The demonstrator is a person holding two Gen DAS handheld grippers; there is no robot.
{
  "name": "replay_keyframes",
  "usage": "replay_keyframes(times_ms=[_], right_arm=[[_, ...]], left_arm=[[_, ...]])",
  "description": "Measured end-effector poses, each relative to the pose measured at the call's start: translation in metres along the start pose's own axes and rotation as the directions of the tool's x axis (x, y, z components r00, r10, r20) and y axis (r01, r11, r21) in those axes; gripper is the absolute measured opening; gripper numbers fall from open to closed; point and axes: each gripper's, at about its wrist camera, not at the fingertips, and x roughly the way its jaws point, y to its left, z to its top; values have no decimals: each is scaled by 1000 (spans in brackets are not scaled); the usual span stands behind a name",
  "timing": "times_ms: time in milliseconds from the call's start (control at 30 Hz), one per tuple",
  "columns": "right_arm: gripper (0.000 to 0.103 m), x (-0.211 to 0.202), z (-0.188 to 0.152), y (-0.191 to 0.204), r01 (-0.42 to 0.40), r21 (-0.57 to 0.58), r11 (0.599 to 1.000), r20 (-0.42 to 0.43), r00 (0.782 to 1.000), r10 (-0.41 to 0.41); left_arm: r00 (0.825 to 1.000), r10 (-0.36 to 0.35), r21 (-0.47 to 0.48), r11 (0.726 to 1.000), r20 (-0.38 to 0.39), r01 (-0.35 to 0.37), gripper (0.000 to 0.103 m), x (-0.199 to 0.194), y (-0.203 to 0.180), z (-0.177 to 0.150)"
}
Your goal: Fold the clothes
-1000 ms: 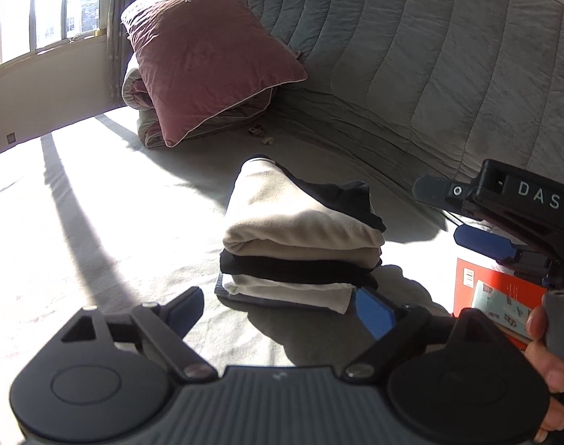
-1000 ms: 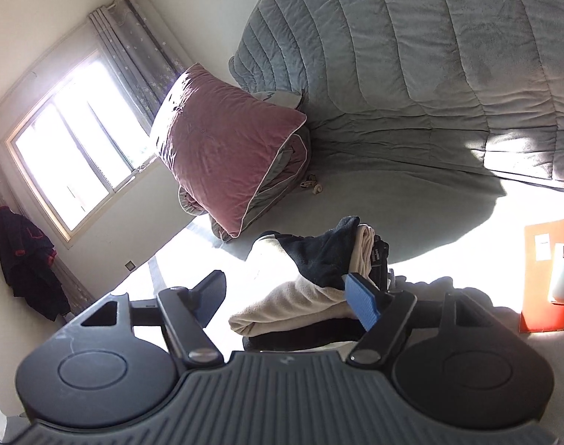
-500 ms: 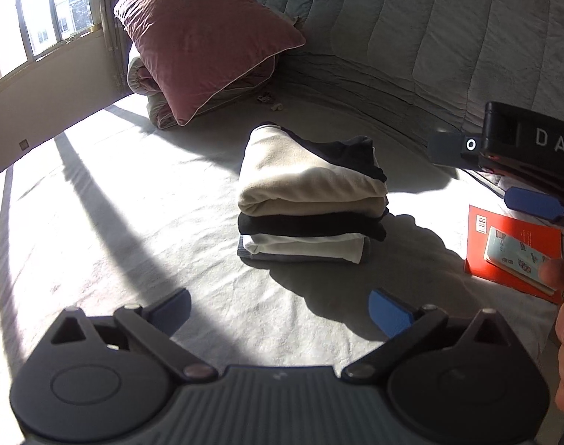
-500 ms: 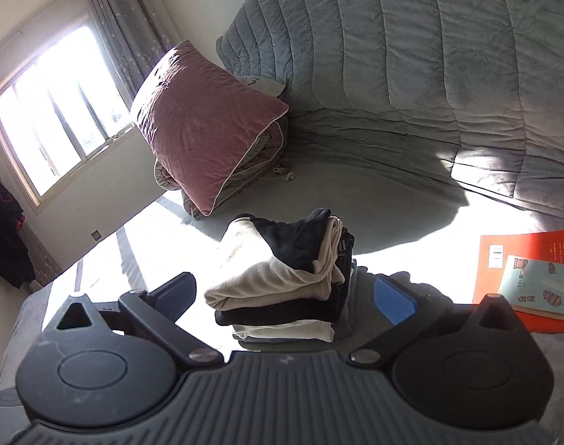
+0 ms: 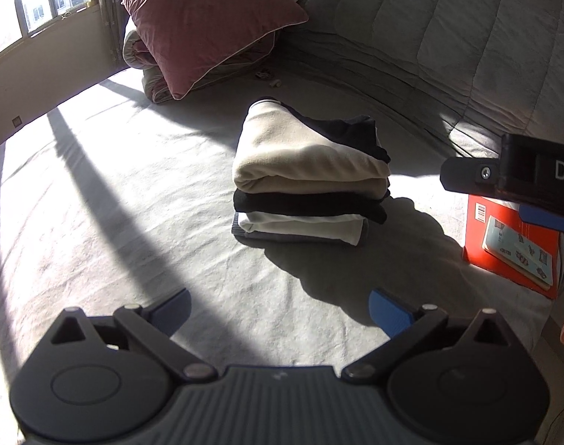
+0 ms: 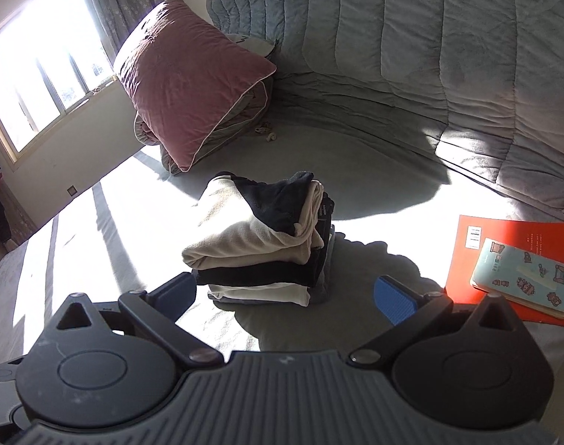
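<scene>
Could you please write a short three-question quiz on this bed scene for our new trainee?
1. True or false: the left gripper holds a garment.
2. What lies on top of the pile of clothes: (a) cream garment, (b) red towel, (c) blue jeans?
3. What does the small notebook rest on?

Key: 1. False; both it and the right gripper are open and empty. 2. (a). 3. The orange book.

Pale grey sheeted bed point(image 5: 126, 222): stack of folded clothes point(image 5: 308, 185), pink velvet pillow point(image 5: 204, 18), quilted grey duvet point(image 6: 430, 55), flat orange book point(image 6: 497, 237)
</scene>
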Motion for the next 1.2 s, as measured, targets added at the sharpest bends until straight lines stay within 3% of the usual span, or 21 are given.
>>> replay_keyframes(times_ms=[467,1200], right_arm=[[103,-8,-1,15,33,-62,998,4,999,-32],[103,-20,-6,35,14,-115,993,8,1000,-13]], left_arm=[[1000,-9,0,1000,-5,9,102,-2,3,0],[1000,-6,-18,1000,5,6,102,-16,19,-6]])
